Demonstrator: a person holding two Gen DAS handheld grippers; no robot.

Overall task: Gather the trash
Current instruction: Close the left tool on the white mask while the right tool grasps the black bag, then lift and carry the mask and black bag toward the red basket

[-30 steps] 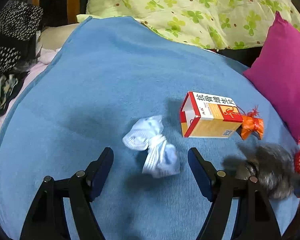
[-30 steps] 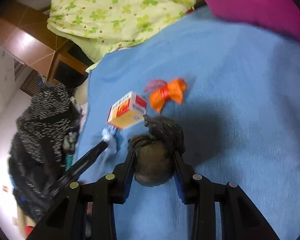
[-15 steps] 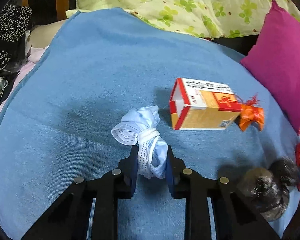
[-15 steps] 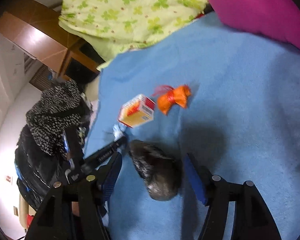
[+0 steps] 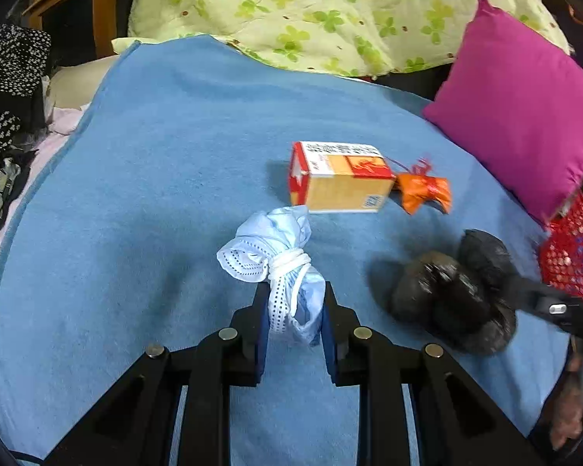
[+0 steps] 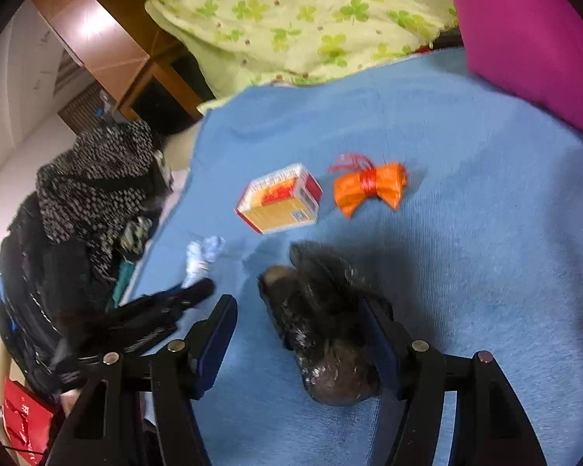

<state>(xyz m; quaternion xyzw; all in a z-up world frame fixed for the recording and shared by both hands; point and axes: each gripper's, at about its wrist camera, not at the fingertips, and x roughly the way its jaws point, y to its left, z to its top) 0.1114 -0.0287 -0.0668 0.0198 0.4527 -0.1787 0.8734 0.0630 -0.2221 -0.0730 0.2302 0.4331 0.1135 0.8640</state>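
Note:
My left gripper point(image 5: 294, 312) is shut on a knotted white and pale blue face mask point(image 5: 280, 256), held just above the blue blanket point(image 5: 155, 178). The mask also shows in the right wrist view point(image 6: 202, 256). My right gripper point(image 6: 299, 330) is open, its jaws on either side of a crumpled black plastic bag point(image 6: 322, 334) that lies on the blanket; the bag touches the right finger. The bag also shows in the left wrist view point(image 5: 458, 295). A red and yellow carton point(image 5: 340, 178) and an orange wrapper tied with red string point(image 5: 423, 190) lie beyond.
A magenta pillow point(image 5: 521, 105) lies at the right and a green clover quilt point(image 5: 330, 11) at the back. A red mesh basket point(image 5: 575, 256) sits at the right edge. Dark clothes point(image 6: 89, 202) pile up off the blanket's left side.
My left gripper closed on the face mask and lifted it slightly. My right gripper opened and let go of the black bag, which now lies on the blanket.

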